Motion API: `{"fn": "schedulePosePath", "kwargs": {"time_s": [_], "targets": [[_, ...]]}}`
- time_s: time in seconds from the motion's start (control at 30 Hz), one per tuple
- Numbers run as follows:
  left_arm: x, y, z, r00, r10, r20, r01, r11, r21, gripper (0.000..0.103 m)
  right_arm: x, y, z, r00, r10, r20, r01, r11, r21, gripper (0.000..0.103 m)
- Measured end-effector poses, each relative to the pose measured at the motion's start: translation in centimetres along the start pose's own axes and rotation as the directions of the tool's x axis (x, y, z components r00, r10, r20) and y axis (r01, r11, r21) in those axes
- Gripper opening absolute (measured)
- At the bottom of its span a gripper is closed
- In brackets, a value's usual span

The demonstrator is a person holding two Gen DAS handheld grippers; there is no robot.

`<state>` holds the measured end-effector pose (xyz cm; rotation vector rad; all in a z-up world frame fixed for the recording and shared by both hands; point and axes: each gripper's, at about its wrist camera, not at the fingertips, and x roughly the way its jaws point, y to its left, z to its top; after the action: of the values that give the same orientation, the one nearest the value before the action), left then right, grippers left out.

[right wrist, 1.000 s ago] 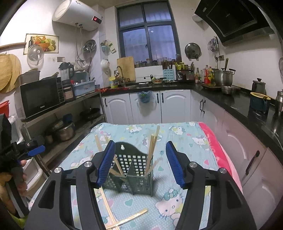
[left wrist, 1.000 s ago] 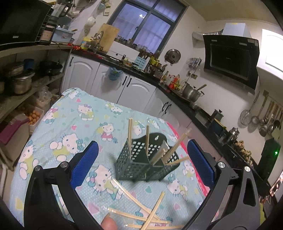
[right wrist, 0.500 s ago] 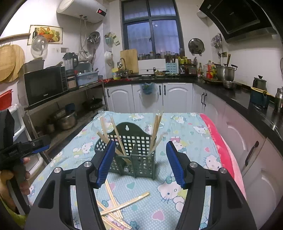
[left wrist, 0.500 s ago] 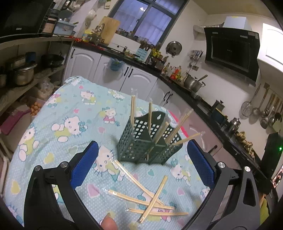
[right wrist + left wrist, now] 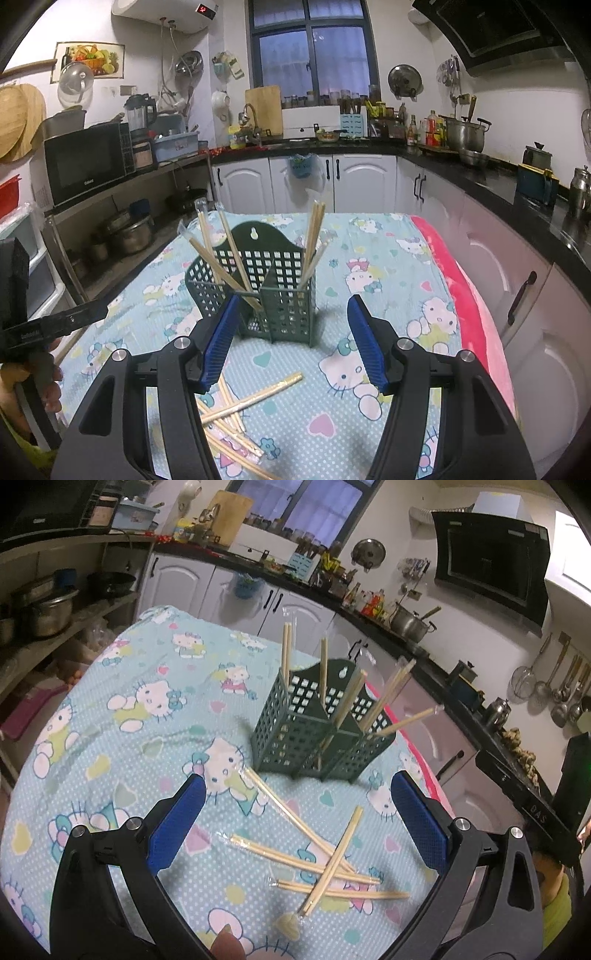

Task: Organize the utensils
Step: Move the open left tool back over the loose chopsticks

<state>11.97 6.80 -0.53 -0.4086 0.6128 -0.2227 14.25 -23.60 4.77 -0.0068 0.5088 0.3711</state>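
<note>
While both claws, left (image 5: 295, 812) and right (image 5: 291, 339), hung released and empty, holder (image 5: 317, 727) stood on table (image 5: 110, 709) partly filled; loose chopsticks (image 5: 317, 853) lay before it. Step: between picks. Next move called for lowering onto one stick, clenching.

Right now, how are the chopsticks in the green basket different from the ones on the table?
The chopsticks in the basket stand up, leaning on the green basket walls; the chopsticks on the table lie flat. The basket ones are split between compartments; the table ones cross in a loose pile in front of the basket. Both look like the same pale wood, several in clear wrappers.
</note>
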Motion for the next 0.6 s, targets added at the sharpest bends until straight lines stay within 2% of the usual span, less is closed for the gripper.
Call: {"fn": "schedulePosePath", "kwargs": {"time_s": [0.6], "targets": [[1.9, 0.7, -2.7, 0.994, 0.037, -0.101, -0.035, 0.999, 0.02, 0.092, 2.2, -0.7, -3.3, 0.994, -0.033, -0.108, 0.031, 0.999, -0.021, 0.061]]}}
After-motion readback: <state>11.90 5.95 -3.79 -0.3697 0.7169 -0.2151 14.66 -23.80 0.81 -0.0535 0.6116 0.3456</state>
